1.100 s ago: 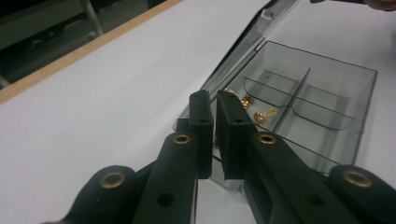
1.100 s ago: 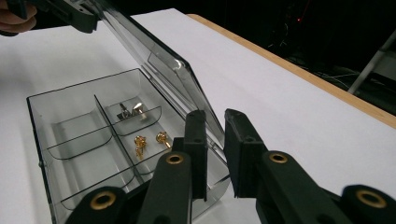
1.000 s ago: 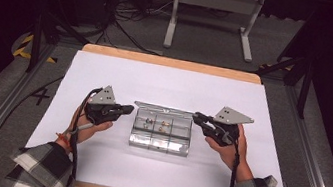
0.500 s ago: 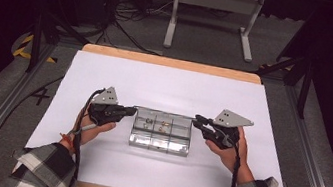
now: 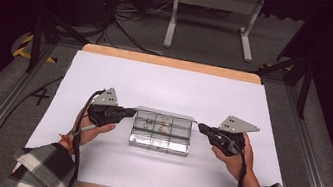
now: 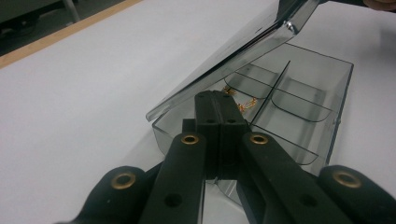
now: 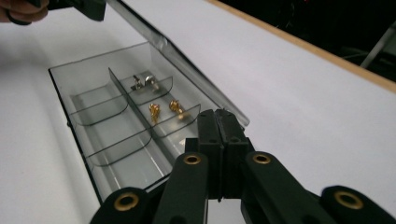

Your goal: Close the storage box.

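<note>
Left gripper [image 5: 132,112]: jaws pressed flat together, nothing between them, tips at the left end of the box [image 5: 162,131], under its raised lid [image 5: 166,114]. Right gripper [image 5: 202,128]: jaws had just been closing and met with nothing between them, tips just beside the box's right end. The clear box sat mid-table [image 5: 170,86], nearer the front edge than the back, lid tilted up along its far side. Gold pieces [image 7: 163,109] and silver pieces [image 7: 142,81] lay in two far compartments.
</note>
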